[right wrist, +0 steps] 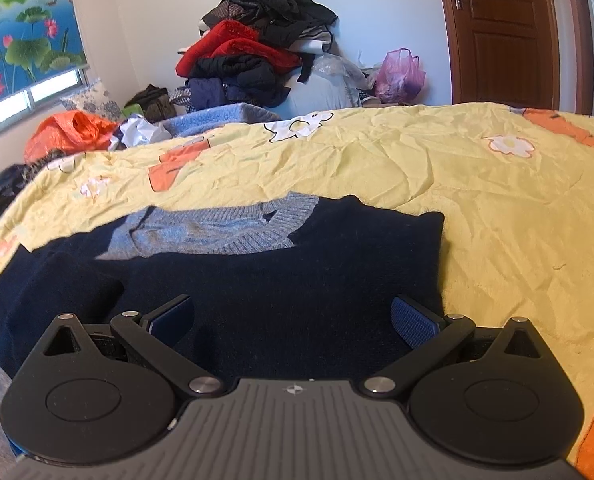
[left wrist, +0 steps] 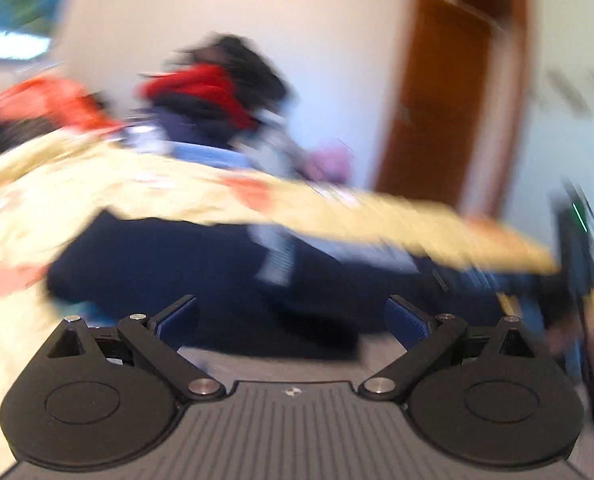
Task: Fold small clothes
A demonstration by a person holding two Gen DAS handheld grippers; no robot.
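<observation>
A small dark navy sweater (right wrist: pixel 281 280) with a light blue knitted collar and sleeve (right wrist: pixel 217 232) lies flat on a yellow flowered bedsheet (right wrist: pixel 477 200). My right gripper (right wrist: pixel 293 320) is open and empty, jaws wide apart over the sweater's near edge. The left wrist view is heavily blurred; my left gripper (left wrist: pixel 291 320) is open and empty above the navy sweater (left wrist: pixel 169 272), with the yellow sheet (left wrist: pixel 77 184) behind it.
A tall pile of red, black and navy clothes (right wrist: pixel 253 48) stands behind the bed. An orange bag (right wrist: pixel 65 132) and a blue blanket (right wrist: pixel 217 118) lie at the far left. A pink plastic bag (right wrist: pixel 401 76) sits near the wooden door (right wrist: pixel 501 32).
</observation>
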